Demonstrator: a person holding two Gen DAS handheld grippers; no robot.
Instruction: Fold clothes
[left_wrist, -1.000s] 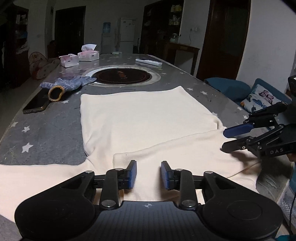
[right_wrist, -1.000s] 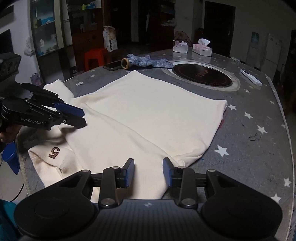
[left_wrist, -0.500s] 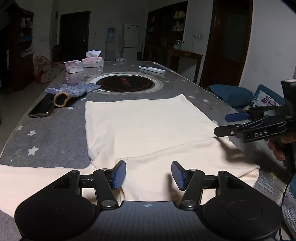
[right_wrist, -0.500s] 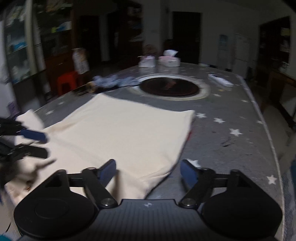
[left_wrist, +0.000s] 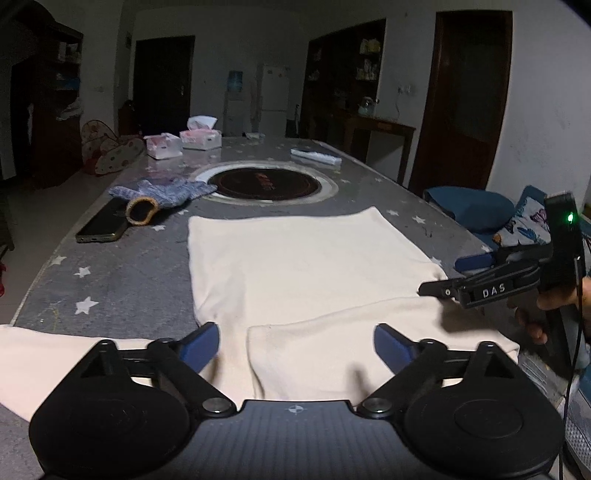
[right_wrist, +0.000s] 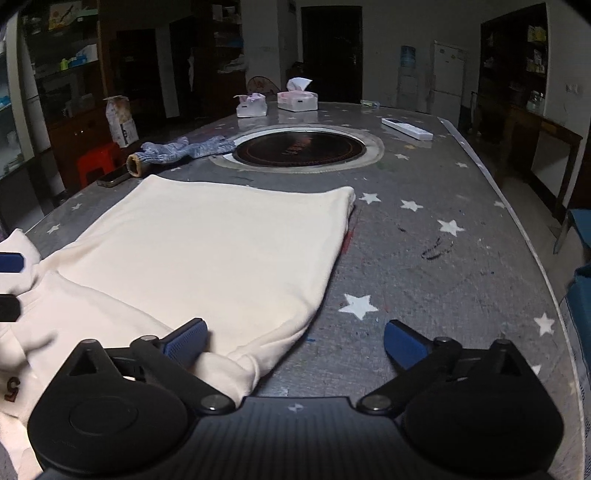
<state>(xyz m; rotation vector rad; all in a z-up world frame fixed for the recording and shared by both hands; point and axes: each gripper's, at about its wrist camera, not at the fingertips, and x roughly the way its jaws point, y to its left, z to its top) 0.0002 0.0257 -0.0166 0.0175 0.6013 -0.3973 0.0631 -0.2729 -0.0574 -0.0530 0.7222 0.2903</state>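
Cream knit garment (left_wrist: 295, 269) lies flat, rectangular; both tongs spread wide

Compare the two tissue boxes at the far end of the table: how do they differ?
The right tissue box is larger and has a tall white tissue standing up from its top; the left tissue box is smaller, with only a low, crumpled tissue showing. The left one sits slightly nearer the round cooktop. Both are white and pink, standing side by side.

Garment: cream sweatshirt (left_wrist: 303, 269), partly folded
Pose: flat, one sleeve folded across
Place: star-patterned grey surface (right_wrist: 424, 258)
Mark: red "5"
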